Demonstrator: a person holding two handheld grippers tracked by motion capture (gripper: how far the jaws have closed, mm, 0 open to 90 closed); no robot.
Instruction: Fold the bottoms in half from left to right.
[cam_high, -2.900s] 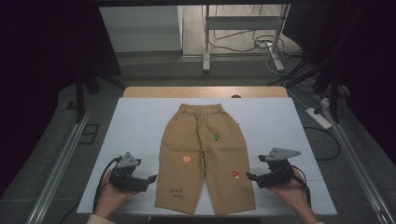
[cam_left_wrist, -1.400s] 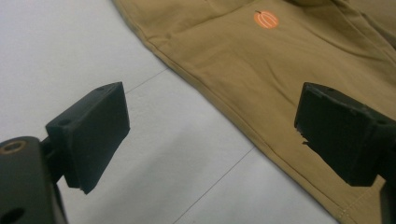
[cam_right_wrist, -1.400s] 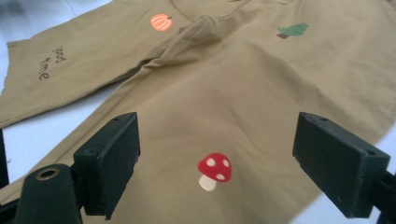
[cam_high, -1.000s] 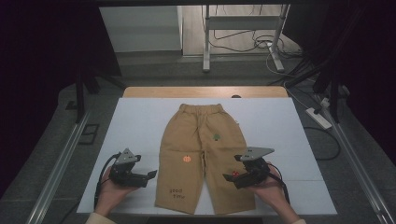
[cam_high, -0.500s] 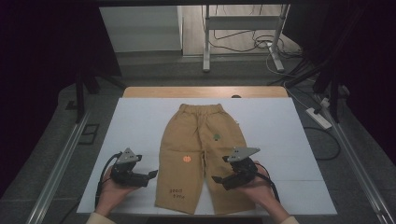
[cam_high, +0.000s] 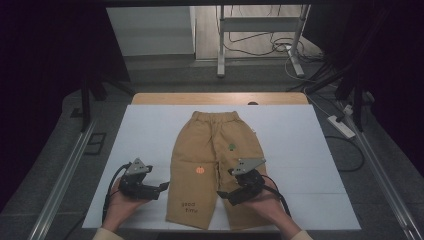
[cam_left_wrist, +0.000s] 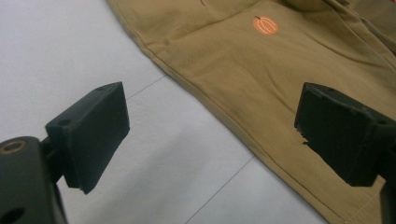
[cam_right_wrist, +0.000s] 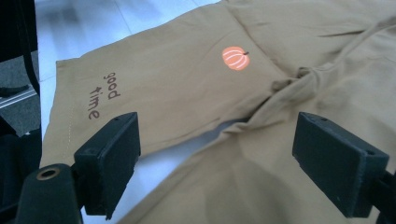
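Tan child's trousers (cam_high: 210, 150) lie flat on the white table cover, waistband at the far end, with an orange pumpkin patch (cam_high: 199, 170) and the words "good time" on one leg. My left gripper (cam_high: 162, 187) is open beside that leg's outer seam (cam_left_wrist: 224, 116), just off the cloth. My right gripper (cam_high: 222, 195) is open and hovers over the other leg, pointing at the gap between the legs (cam_right_wrist: 224, 128). The pumpkin patch (cam_right_wrist: 235, 58) shows ahead of its jaws. Nothing is held between either pair of jaws.
The white cover (cam_high: 310, 150) spans the table, with a wooden edge (cam_high: 220, 98) at the far side. Metal rails (cam_high: 65, 175) run along both sides. A power strip (cam_high: 341, 126) and cables lie on the floor to the right.
My right gripper has moved left from the trousers' outer right edge onto the right leg, toward the gap between the legs. The left gripper has barely moved.
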